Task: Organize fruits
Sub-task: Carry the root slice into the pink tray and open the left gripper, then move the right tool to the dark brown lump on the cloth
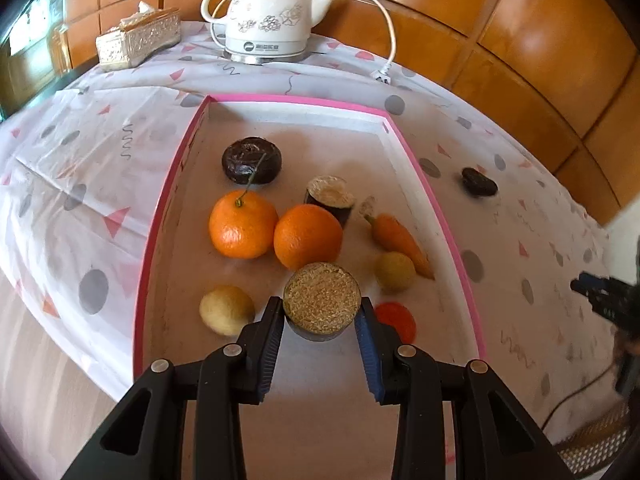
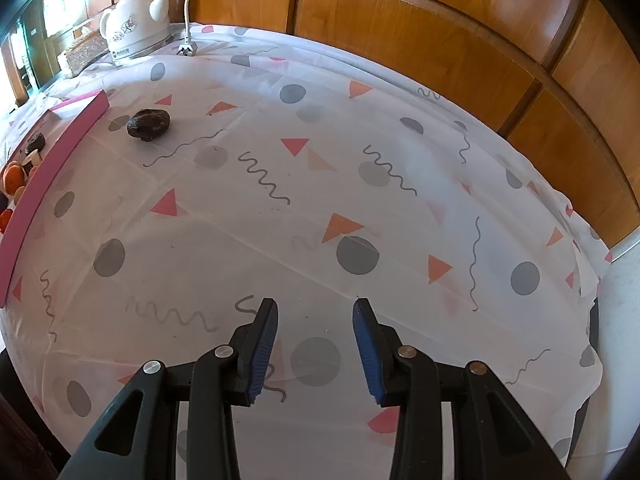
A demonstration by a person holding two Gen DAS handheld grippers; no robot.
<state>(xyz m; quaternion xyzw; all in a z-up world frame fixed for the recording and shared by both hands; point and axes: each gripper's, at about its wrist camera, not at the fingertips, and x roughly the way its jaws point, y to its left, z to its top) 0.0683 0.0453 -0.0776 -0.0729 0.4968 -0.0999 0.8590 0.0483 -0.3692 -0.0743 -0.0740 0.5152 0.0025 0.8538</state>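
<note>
While the left gripper (image 1: 321, 307) pinches a dark, grainy-topped cylinder (image 1: 322, 298) over the pink-rimmed tray (image 1: 424, 178), the right gripper (image 2: 315, 312) hangs spread above the patterned tablecloth (image 2: 360, 184).

Your pink-rimmed tray (image 1: 168, 216) holds two oranges (image 1: 243, 224) touching side by side, one with a stem. Behind them you have a dark round piece (image 1: 251, 159) and a dark-skinned cylinder (image 1: 331, 197) with a grainy cut face. A carrot (image 1: 400, 240) lies slanted beside a small yellow fruit (image 1: 395, 271); another yellow fruit (image 1: 227, 309) sits near the left wall. A second grainy-topped cylinder (image 1: 322, 298) is clamped upright. One dark wrinkled piece (image 2: 149, 124) lies outside on the cloth.
</note>
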